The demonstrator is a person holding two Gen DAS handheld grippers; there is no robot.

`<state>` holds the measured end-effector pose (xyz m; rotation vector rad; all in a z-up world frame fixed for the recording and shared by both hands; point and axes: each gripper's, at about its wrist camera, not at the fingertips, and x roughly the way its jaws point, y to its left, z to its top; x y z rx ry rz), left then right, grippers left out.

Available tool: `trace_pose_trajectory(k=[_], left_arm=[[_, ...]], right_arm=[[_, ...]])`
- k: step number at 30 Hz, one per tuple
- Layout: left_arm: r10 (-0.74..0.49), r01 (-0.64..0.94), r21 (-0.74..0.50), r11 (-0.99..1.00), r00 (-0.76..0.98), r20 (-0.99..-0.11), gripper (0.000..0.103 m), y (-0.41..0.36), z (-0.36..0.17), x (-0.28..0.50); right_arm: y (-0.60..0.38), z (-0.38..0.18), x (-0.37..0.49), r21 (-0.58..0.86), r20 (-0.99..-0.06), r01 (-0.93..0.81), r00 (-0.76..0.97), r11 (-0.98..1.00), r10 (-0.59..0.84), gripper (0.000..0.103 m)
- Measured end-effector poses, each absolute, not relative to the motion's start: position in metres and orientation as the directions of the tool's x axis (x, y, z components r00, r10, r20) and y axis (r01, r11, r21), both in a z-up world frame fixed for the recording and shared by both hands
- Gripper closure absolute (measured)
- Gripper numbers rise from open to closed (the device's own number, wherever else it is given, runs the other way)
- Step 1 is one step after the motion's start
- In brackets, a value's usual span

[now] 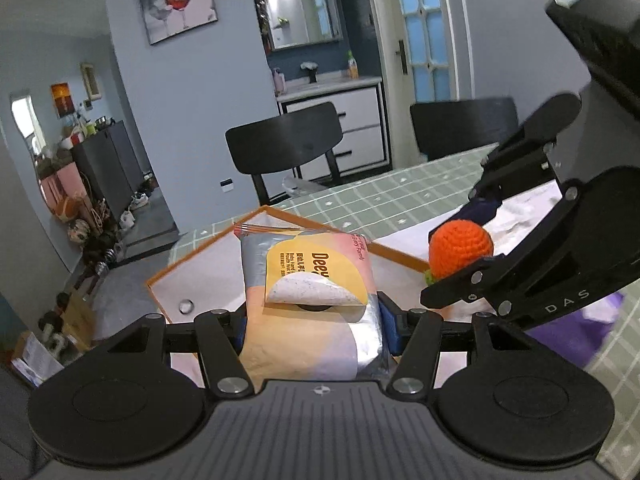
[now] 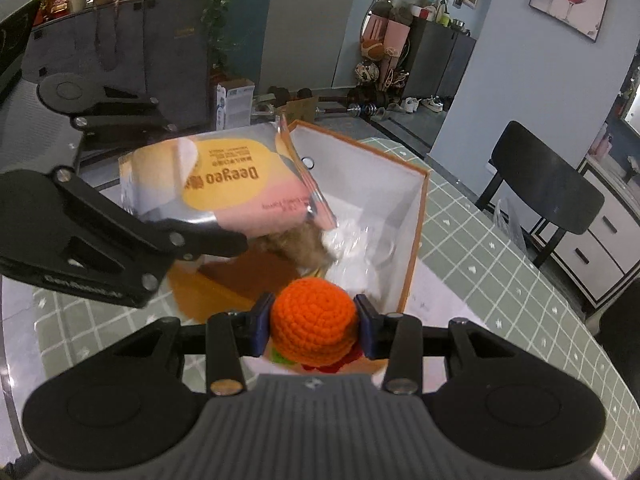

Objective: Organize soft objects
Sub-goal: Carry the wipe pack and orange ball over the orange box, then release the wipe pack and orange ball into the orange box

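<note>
While both hand-held grippers hover above an open, orange-edged cardboard box with a white interior (image 2: 404, 216), each carries one soft item toward it. The left gripper (image 1: 312, 320) has its blue pads closed on the sides of a soft foil pack of baby wet wipes in yellow, pink and silver (image 1: 308, 292), held flat with its peel-back label flap curling up; the grip sits near the pack's rear end, probably so that the free front end can go into the box first. The right gripper (image 2: 314, 326) clamps a round, orange crocheted toy with green and red trim at its base (image 2: 314, 326) between its own blue pads (image 2: 260, 320), jaws narrowed to the ball's width, squeezing lightly enough that the yarn keeps its shape. In the right wrist view the wipes pack (image 2: 224, 188) hangs over the box's near-left part, above a tan furry item (image 2: 298, 246) and crumpled clear plastic (image 2: 360, 244) already lying inside. The box stands on a table covered by a pale green checked cloth (image 2: 500, 264), with black chairs (image 1: 288, 140) drawn up beyond it. Judging by the poses, both items are still to be released into the box.
</note>
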<state>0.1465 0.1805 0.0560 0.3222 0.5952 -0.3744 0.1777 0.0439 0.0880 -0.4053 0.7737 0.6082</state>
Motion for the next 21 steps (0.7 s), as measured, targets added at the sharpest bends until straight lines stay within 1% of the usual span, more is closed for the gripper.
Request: trace_pose_trajectory(k=[4,8,13,21], left_arm=[[-0.23,0.449,0.203,0.87,0.734,-0.639,0.037,0.186,0.05,0.18],[-0.185,0.458,0.236,0.857,0.701,-0.688,0.037,0.191,0.037,0.217],[-0.154,0.447,0.195,0.873,0.632,-0.76,0.037,0.208,0.018,0.261],[-0.036,0.443,0.282,0.851,0.585,-0.81,0.037,0.211,-0.004,0.302]], right_arm=[[0.06,0.083,0.21,-0.129,-0.758,-0.639,0.557,0.759,0.34,0.061],[0.075,0.071,0.248,-0.129,-0.772,-0.626,0.55,0.769,0.318,0.061],[0.089,0.05,0.291,-0.144,-0.792,-0.61,0.544,0.78,0.279,0.061],[0.106,0.022,0.349,-0.146,-0.817,-0.61,0.518,0.779,0.253,0.061]])
